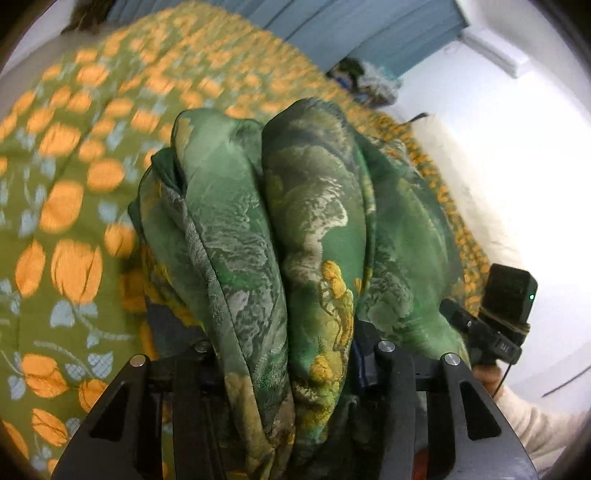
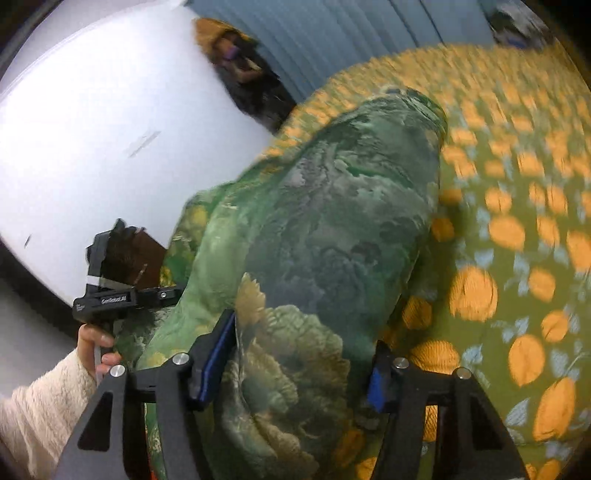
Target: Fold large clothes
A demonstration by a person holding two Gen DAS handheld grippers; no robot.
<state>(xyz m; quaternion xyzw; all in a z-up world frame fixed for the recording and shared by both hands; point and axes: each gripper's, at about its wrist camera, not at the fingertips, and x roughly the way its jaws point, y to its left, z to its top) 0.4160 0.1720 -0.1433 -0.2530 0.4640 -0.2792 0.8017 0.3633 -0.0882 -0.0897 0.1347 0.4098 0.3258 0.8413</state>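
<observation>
A large green cloth with a grey and yellow pattern [image 1: 295,206] hangs bunched in thick folds over a bed. My left gripper [image 1: 288,354] is shut on a bundle of it; the cloth hides the fingertips. In the right wrist view the same cloth [image 2: 332,221] drapes over and between the fingers of my right gripper [image 2: 295,362], whose blue pads [image 2: 218,354] stand wide apart with thick cloth filling the gap. The other hand-held gripper shows at each view's edge, at the right in the left wrist view [image 1: 495,325] and at the left in the right wrist view [image 2: 114,291].
The bedspread [image 1: 74,155] is olive green with orange flowers and fills the space under the cloth; it also shows in the right wrist view [image 2: 517,240]. A white wall [image 2: 92,129] and blue-grey curtains [image 1: 369,29] lie beyond. Dark clutter [image 1: 365,81] sits at the bed's far corner.
</observation>
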